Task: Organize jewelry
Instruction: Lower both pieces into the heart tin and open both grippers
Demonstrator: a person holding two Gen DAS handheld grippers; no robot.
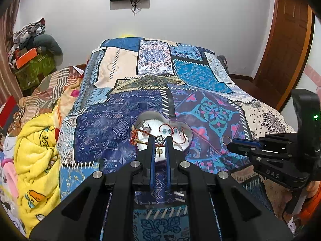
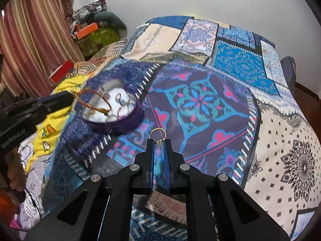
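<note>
A: So, what has the left gripper (image 1: 160,140) got?

B: Its jaws are pinched together on a red braided bracelet (image 1: 140,135) with a sparkly charm (image 1: 160,139), just above the heart-shaped box (image 1: 188,134).

A: And the box?

B: It sits on the patchwork bedspread (image 1: 124,104), purple outside, white inside, with more cord jewelry (image 1: 172,130) lying in it.

A: The right gripper (image 2: 159,141)?

B: Closed tight on a gold ring (image 2: 157,133); the hoop sticks up past the fingertips. It's to the right of the box, not touching it.

A: Anything beside the bed?

B: A yellow blanket (image 1: 34,150) bunched on the left.
</note>
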